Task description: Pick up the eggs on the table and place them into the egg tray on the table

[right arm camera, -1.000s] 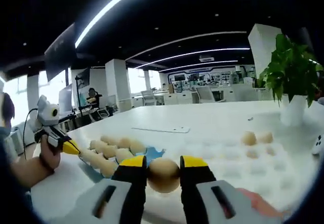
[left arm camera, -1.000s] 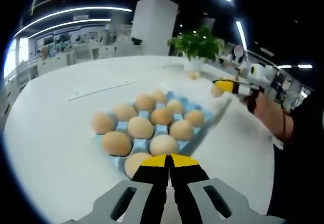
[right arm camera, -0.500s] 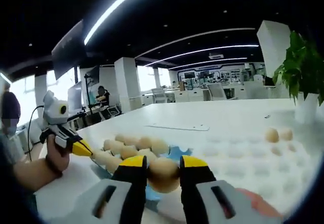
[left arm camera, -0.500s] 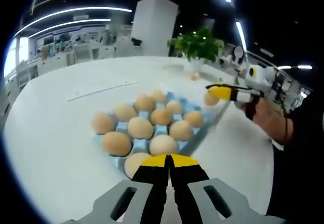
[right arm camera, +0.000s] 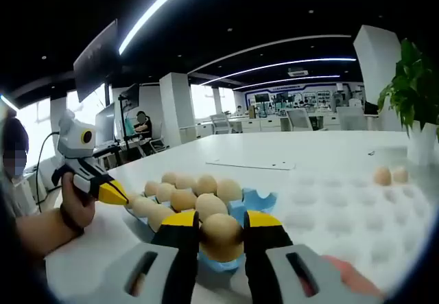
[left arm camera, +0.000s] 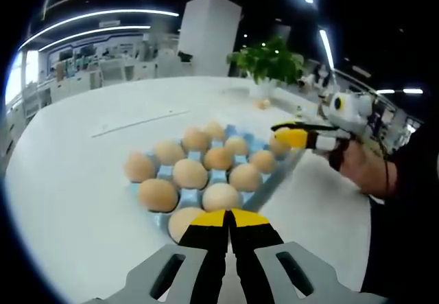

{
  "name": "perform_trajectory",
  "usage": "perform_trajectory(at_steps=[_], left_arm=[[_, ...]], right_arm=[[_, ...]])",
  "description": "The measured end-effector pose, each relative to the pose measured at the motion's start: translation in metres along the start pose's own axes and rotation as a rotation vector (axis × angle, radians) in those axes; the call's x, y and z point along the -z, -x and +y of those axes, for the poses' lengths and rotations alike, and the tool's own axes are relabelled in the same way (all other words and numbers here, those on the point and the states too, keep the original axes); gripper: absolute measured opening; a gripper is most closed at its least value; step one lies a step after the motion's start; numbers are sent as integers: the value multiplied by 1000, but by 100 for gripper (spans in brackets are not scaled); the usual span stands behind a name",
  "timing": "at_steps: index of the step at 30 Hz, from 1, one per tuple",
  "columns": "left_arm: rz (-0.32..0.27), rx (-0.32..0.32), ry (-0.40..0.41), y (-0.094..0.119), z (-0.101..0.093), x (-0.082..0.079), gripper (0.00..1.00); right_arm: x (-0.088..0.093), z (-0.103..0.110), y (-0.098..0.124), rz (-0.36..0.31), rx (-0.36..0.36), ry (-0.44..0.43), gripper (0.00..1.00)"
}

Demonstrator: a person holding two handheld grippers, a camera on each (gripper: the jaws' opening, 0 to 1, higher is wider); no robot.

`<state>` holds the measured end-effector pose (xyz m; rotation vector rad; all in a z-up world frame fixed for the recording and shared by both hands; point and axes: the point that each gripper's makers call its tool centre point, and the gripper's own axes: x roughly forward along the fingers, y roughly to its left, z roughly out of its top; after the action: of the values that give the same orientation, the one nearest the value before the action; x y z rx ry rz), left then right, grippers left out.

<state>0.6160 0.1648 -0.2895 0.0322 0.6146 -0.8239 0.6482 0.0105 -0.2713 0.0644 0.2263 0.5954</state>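
Observation:
A blue egg tray (left arm camera: 255, 195) (right arm camera: 264, 199) lies on the white table, most of its cups filled with brown eggs (left arm camera: 190, 172) (right arm camera: 206, 184). My right gripper (right arm camera: 221, 230) is shut on a brown egg (right arm camera: 221, 236) and hovers just over the tray's edge. In the left gripper view, that right gripper (left arm camera: 293, 138) comes in from the right with its egg (left arm camera: 278, 144) at the tray's far right corner. My left gripper (left arm camera: 230, 217) is shut on nothing, close to the tray's near edge; the right gripper view has the left gripper (right arm camera: 112, 193) at the left, held in a hand.
Two loose eggs (right arm camera: 383, 175) (left arm camera: 263, 103) lie farther out on the table near a potted plant (left arm camera: 267, 62) (right arm camera: 420, 98). A thin flat strip (right arm camera: 250, 165) (left arm camera: 140, 121) lies beyond the tray. A person's hand (left arm camera: 362, 168) holds the right gripper.
The right gripper has carried its egg in toward the tray, now at its corner. The left gripper and the tray have not moved.

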Motion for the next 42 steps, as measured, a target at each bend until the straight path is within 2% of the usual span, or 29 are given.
perform_trajectory(at_steps=[17, 29, 32, 34, 36, 38, 40, 42], left_arm=[[-11, -4, 2, 4, 2, -3, 1], [-21, -17, 0, 9, 4, -6, 1], [-28, -19, -1, 10, 4, -6, 1], [-31, -21, 0, 12, 4, -6, 1], [-35, -22, 1, 13, 5, -7, 1], [-40, -23, 2, 14, 5, -7, 1], [-46, -20, 4, 14, 5, -7, 1], [-46, -19, 3, 14, 5, -7, 1]], right_arm=[[19, -1, -6, 37, 2, 17, 27], [23, 0, -8, 61, -2, 122, 27], [23, -3, -7, 81, 8, 157, 32], [23, -7, -5, 88, 21, 179, 40], [21, -9, -1, 80, 7, 160, 44], [17, -10, 5, 64, -19, 121, 40], [16, -15, 11, 69, -28, 118, 37], [13, -20, 17, 59, -24, 111, 39]])
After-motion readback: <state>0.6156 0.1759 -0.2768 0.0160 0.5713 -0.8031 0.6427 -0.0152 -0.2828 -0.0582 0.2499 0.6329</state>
